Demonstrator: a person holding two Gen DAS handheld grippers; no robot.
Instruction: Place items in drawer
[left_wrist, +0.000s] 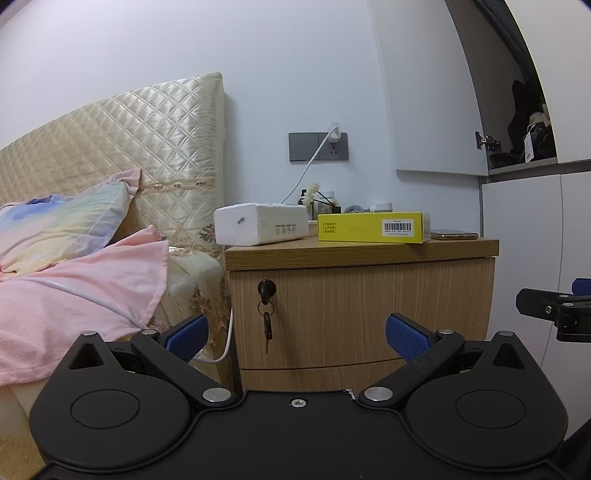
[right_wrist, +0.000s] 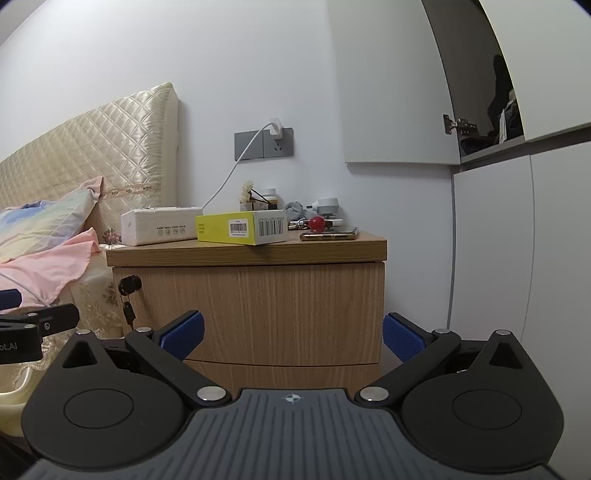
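Two grippers face the bedside cabinet and neither carries anything: the left gripper (left_wrist: 297, 338) and the right gripper (right_wrist: 291, 336) both have their jaws spread wide and released, with only the wood front showing between the blue pads. The work looks to be at its opening step, since the upper drawer (right_wrist: 258, 306) sits flush and closed straight ahead of the right jaws, and the lower one shows only as a seam beneath them. The items lie above and beyond both sets of jaws, on the tabletop (right_wrist: 332, 245): a white tissue pack (right_wrist: 159, 227), a yellow box (right_wrist: 240, 229) touching it, and a phone (right_wrist: 330, 233) just beside the box. A key (left_wrist: 266, 290) hangs in the lock, up and left of centre between the left jaws. No handle is visible, so the next move likely calls for finding a purchase on the drawer front, perhaps its lower edge or the key, and pulling it out before any item is lifted.
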